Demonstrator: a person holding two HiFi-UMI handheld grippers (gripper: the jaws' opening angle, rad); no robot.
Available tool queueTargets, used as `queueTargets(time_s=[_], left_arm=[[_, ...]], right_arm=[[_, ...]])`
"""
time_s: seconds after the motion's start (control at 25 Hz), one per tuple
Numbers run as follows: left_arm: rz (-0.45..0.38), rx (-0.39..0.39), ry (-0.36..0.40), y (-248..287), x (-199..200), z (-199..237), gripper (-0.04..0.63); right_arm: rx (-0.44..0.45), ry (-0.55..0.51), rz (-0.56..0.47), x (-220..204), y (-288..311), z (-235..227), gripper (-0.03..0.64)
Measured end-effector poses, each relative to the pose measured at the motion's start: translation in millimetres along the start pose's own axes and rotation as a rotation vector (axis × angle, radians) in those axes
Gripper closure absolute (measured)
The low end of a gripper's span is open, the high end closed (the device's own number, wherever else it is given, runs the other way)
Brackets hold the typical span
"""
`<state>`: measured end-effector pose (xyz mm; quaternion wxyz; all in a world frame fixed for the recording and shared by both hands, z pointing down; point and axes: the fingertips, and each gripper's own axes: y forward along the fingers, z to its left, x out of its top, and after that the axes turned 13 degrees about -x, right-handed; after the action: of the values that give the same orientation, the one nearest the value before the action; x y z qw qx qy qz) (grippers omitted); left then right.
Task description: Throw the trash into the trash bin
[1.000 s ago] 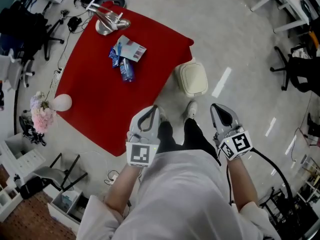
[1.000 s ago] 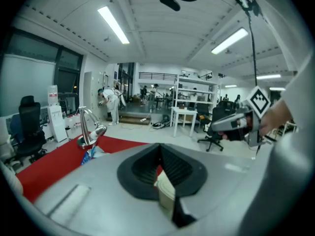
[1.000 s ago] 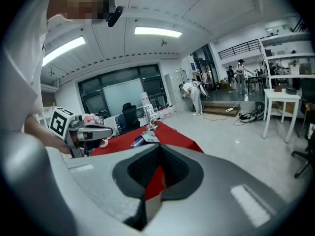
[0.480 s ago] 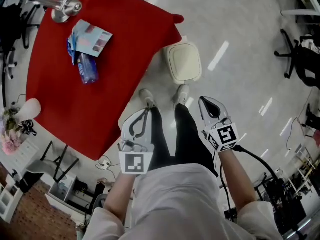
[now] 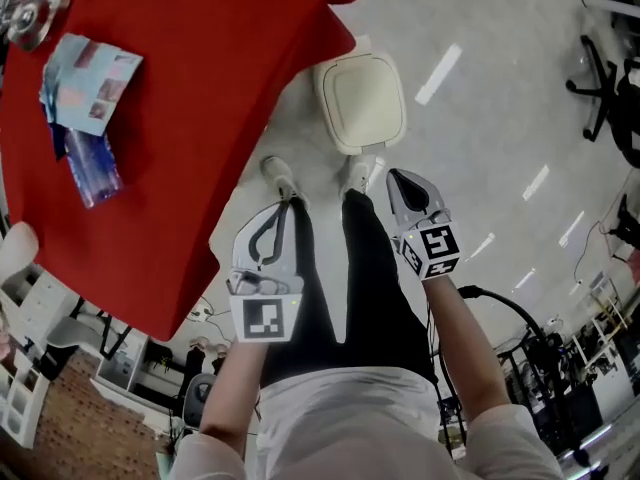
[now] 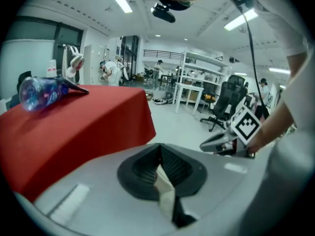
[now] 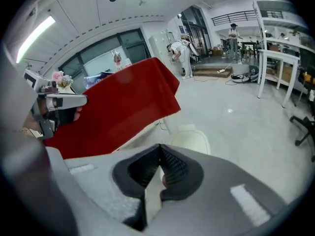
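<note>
A crushed blue plastic bottle [image 5: 92,166] [image 6: 42,91] and light-blue wrappers [image 5: 90,90] lie on the red-covered table [image 5: 200,118] at the upper left. The white lidded trash bin [image 5: 362,103] [image 7: 191,139] stands on the floor by the table's corner, just beyond the person's shoes. My left gripper [image 5: 288,208] [image 6: 158,150] hangs low beside the left leg, shut and empty, below the table edge. My right gripper [image 5: 402,180] [image 7: 160,149] hangs by the right leg, near the bin, its jaws together with nothing between them.
The person's black-trousered legs [image 5: 340,268] stand between the grippers. A silver object [image 5: 30,13] sits at the table's far corner. Office chairs [image 5: 612,78] stand at the right, white racks [image 6: 197,77] further off. Cables [image 5: 510,313] trail at the lower right.
Both grippers have dropped down beside the legs, staying shut. In the head view the table and trash have slid toward the upper left, and the bin has come closer to the grippers.
</note>
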<state>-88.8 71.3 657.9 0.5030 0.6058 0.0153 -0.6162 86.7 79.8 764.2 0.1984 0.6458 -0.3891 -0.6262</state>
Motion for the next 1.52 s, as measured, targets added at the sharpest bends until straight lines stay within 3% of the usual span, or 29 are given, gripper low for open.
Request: queueTargets(time_s=[0.2,0.52,0.68,0.8,1.0,1.28,1.4,1.52], left_arm=[[0.038,-0.016,-0.066,36.5,-48.5,5.8,0.592],[0.056,-0.066,0.028,78.7,-99.5,5.4,0.592],[0.053,-0.048,-0.034,85.2,-117.3,6.7,0.592],[0.057,-0.06,-0.012,89.1,-124.6,5.0,0.592],[0.025,-0.069,0.049,85.8,-122.8,4.1,0.592],[0.033,-0.052,0.013,72.9,-123.4,4.2,0.592],[0.013,-0.048,0.035,60.8,-108.0,2.1,0.592],[0.012,-0.036,-0.009,54.3,-95.3,-1.5,0.592]], right_arm=[[-0.003,0.002,0.068,-56.6,45.1,-10.3,0.617],[-0.032,-0.019,0.19,-146.2,113.0,-30.8,0.617],[-0.049,-0.035,0.229,-172.0,132.3,-31.1,0.617],[-0.065,-0.044,0.258,-187.4,142.5,-33.2,0.617],[-0.121,-0.075,0.282,-193.8,143.8,-32.4,0.617],[-0.142,0.012,0.321,-186.2,145.1,-35.5,0.616],[-0.136,-0.003,0.298,-167.5,131.1,-33.0,0.617],[-0.126,-0.016,0.261,-144.2,114.6,-35.6,0.617]])
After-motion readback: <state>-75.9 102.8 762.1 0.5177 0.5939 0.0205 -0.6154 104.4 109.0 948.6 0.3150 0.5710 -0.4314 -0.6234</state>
